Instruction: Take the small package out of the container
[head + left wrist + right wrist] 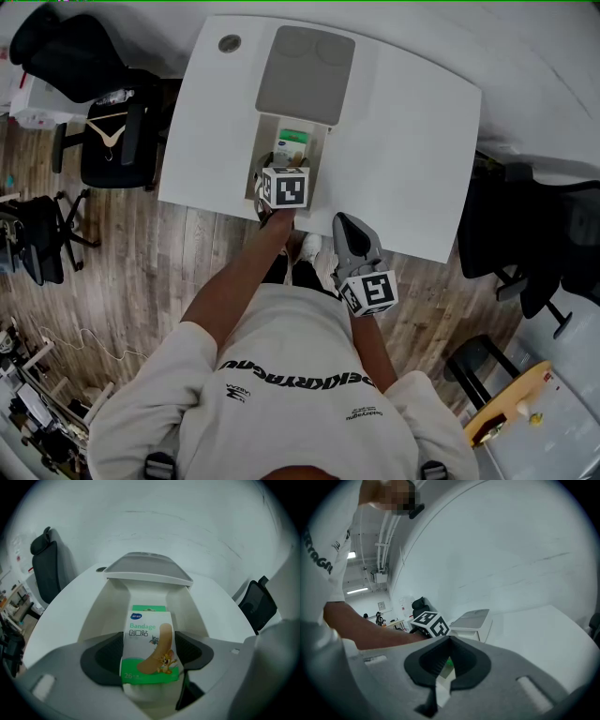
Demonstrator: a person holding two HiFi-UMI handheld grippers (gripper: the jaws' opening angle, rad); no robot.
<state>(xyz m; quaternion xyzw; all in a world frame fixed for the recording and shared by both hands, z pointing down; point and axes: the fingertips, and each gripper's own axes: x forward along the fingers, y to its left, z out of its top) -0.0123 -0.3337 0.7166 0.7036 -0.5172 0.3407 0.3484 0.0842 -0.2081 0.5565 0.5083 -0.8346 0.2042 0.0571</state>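
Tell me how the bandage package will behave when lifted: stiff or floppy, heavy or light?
The bandage package looks small and flat, so probably light. Its front is unbent between the left tongs, so likely fairly stiff. Its printed surface looks smooth, perhaps slightly slippery.

An office-like workroom: a white desk (412,141) with a cable grommet (230,43) at 12 o'clock, black swivel chairs (112,150) at 10 and 3 o'clock, wood-plank floor (141,272).
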